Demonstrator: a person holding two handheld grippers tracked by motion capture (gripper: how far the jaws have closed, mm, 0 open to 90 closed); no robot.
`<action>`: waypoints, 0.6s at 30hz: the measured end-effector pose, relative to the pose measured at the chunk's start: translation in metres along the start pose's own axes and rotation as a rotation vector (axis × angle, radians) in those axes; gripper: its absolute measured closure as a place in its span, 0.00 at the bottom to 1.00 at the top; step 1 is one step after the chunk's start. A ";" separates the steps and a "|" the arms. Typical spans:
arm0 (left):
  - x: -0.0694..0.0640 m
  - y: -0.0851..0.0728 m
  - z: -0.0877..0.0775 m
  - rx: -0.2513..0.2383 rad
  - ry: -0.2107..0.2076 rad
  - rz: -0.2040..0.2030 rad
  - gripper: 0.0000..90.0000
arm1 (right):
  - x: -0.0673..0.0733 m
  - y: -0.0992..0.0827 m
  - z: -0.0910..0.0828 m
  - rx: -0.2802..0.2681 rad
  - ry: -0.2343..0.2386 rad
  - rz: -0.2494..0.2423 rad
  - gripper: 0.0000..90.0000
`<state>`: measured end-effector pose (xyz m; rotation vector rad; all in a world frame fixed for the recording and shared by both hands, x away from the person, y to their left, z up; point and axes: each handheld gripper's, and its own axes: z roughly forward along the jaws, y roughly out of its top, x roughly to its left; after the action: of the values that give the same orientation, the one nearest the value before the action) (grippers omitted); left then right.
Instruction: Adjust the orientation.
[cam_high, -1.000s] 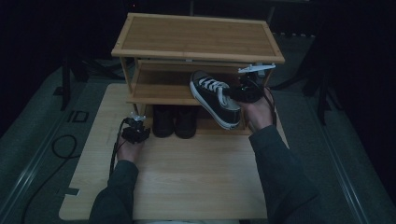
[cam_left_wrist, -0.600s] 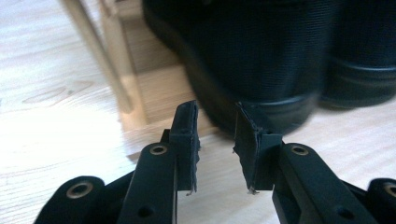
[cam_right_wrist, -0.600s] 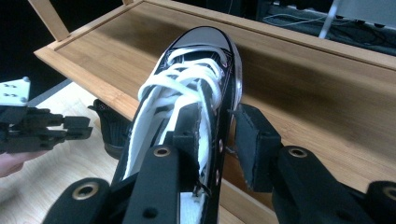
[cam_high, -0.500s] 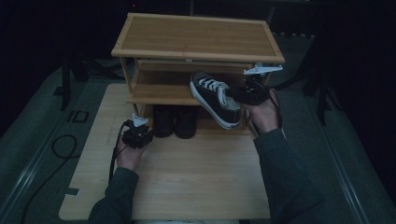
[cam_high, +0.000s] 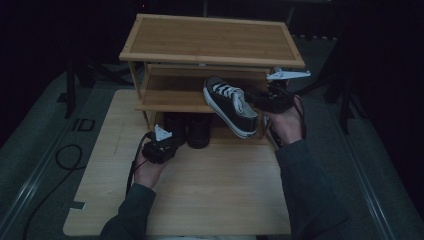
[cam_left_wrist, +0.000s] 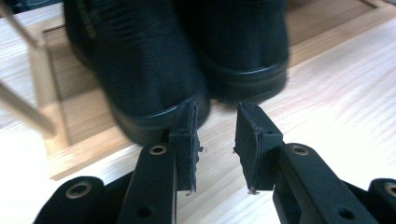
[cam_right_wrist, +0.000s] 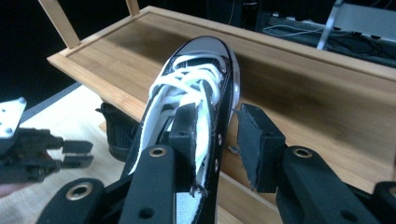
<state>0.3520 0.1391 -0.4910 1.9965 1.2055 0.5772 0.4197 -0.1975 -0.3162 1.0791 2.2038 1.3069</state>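
Right claw (cam_right_wrist: 215, 144) straddles sneaker (cam_right_wrist: 196, 107) side wall

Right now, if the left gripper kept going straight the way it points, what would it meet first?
Most likely the heels of the pair of black shoes on the rack's bottom shelf. They sit straight ahead of the left gripper, whose open fingers hold nothing; how far off is hard to judge.

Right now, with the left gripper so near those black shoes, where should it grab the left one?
Take the left black shoe by its heel rim, coming from the person's side and slightly above. Both heels face the left gripper, and the toes point into the rack. The rounded heel looks wider than the open jaws, so probably one jaw inside the collar, one behind.
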 end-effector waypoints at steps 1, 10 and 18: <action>-0.003 0.001 0.000 -0.001 -0.010 0.006 0.77 | 0.000 0.001 -0.001 -0.003 0.001 0.002 0.75; -0.035 0.008 0.017 0.022 -0.072 0.084 0.76 | -0.005 0.002 -0.011 -0.018 -0.008 0.002 0.77; -0.061 0.016 0.036 0.035 -0.105 0.142 0.82 | -0.014 -0.002 -0.018 -0.005 -0.034 0.014 0.93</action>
<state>0.3572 0.0672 -0.5017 2.1267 1.0241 0.5167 0.4167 -0.2198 -0.3092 1.1089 2.1709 1.2902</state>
